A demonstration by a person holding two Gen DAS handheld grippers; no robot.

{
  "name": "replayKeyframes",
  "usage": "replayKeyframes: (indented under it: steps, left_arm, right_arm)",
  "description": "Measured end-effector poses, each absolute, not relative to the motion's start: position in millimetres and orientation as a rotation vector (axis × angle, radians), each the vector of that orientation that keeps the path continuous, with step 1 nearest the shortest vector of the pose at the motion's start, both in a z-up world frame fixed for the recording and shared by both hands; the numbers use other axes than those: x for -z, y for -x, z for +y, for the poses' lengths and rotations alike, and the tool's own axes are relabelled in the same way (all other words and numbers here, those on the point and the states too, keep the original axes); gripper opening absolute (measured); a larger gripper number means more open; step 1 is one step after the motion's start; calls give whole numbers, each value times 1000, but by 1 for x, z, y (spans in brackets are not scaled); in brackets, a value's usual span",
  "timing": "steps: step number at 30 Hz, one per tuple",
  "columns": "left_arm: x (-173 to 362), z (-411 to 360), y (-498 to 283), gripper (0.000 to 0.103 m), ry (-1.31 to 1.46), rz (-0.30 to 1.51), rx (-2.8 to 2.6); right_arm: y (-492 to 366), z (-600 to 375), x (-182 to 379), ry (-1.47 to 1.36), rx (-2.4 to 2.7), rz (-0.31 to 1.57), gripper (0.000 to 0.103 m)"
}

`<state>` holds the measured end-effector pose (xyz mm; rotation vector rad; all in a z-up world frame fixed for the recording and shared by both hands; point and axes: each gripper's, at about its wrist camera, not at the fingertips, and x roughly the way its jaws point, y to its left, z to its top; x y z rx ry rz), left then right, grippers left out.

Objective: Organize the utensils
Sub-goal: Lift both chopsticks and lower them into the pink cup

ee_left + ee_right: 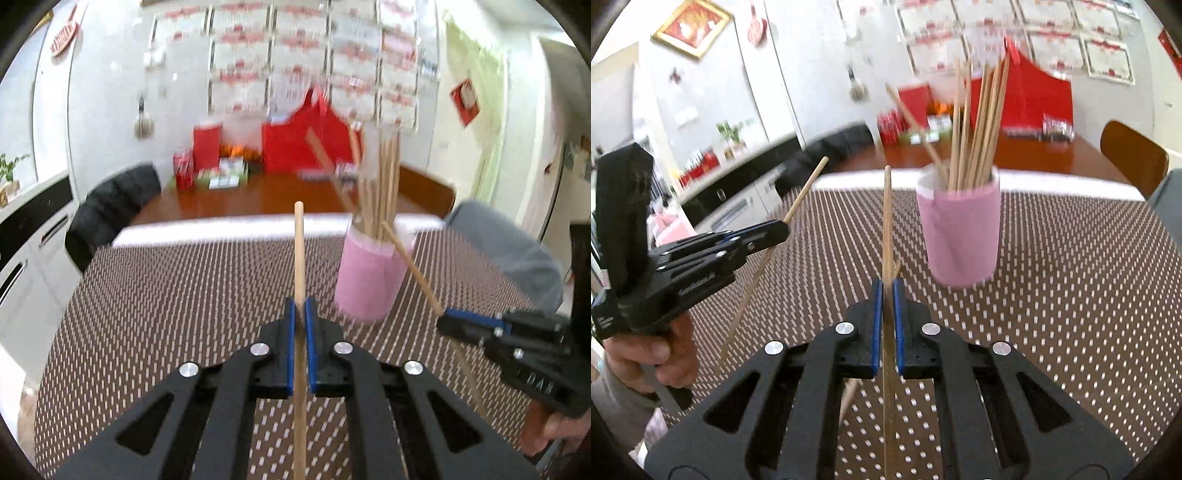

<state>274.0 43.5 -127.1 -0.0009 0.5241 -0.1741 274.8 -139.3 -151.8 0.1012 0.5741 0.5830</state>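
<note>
1. Each tool grips 1 wooden chopstick: the left tool (pixel 300 314) is closed on the left chopstick (pixel 299 251), the right tool (pixel 886 295) on the right chopstick (pixel 887 221), both held mid-shaft above the tabletop (pixel 1071 295).
2. They look light, stiff and smooth, likely to pivot in a pinch; a hold near the middle seems steadiest.
3. The pink cup (pixel 960 236) ahead holds more chopsticks upright.

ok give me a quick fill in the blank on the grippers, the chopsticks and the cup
The left gripper is shut on one ____.
The right gripper grips ____ chopstick(s).
The cup holding the bundle of chopsticks is ____ in colour.
The cup stands ____ on the patterned tablecloth.

Missing words: chopstick; one; pink; upright
</note>
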Motion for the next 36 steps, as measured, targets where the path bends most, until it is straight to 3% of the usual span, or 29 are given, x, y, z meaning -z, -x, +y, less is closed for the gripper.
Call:
replayKeyframes:
  steps: [8,17,36]
  left_arm:
    - [68,17,-305,6,45,275,304]
    - [23,-10,-364,6,140,135,400]
    - [66,-32,-426,6,229,164,426]
  right_arm:
    - [-286,-161,92,-230,-575,329,6]
    - [-354,-192,41,-374,-465,154,6]
    - [-410,-188,61,-374,-344,74,6]
